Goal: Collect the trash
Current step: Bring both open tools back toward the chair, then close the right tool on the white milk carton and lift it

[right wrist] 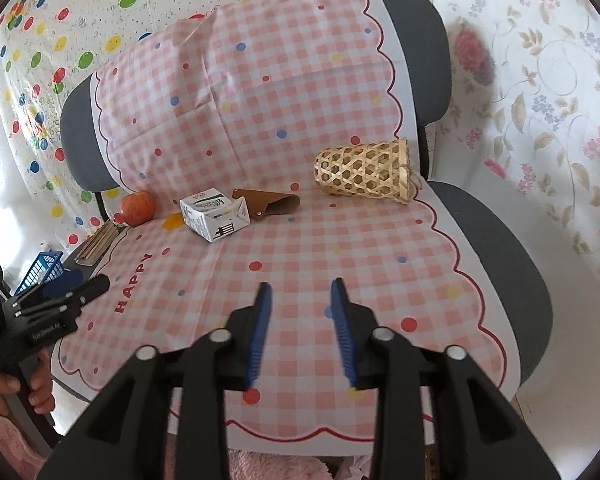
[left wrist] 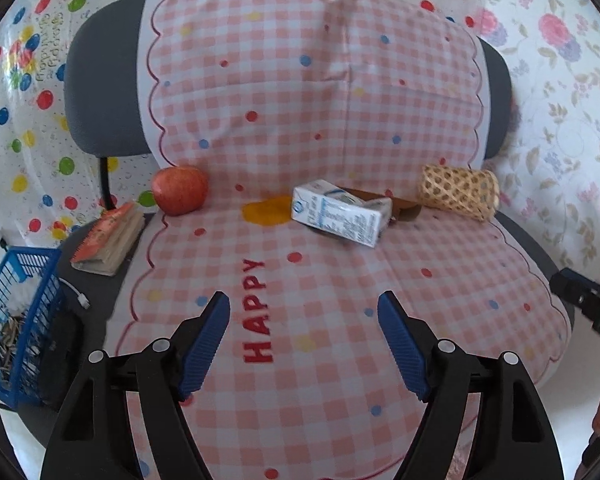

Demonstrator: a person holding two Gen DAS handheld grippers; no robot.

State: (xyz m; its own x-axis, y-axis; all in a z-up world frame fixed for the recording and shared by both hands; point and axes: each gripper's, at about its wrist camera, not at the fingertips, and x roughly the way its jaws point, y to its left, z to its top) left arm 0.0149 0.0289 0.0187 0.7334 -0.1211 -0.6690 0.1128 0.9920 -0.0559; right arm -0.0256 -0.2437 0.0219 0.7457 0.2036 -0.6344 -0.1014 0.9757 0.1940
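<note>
A crushed white and blue milk carton (left wrist: 341, 213) lies on its side on the checked cloth of the chair seat, also in the right wrist view (right wrist: 214, 214). An orange peel (left wrist: 266, 210) lies just left of it (right wrist: 173, 222). My left gripper (left wrist: 304, 304) is open and empty, hovering over the front of the seat, well short of the carton. My right gripper (right wrist: 301, 290) is open and empty over the seat's front right. The left gripper shows at the left edge of the right wrist view (right wrist: 66, 290).
A red apple (left wrist: 180, 190), a small book (left wrist: 110, 240) and a white cable (left wrist: 78, 294) lie at the seat's left. A woven bamboo basket (right wrist: 366, 172) lies on its side at the right. A brown leather case (right wrist: 270, 204) lies behind the carton. A blue plastic basket (left wrist: 16, 320) stands left of the chair.
</note>
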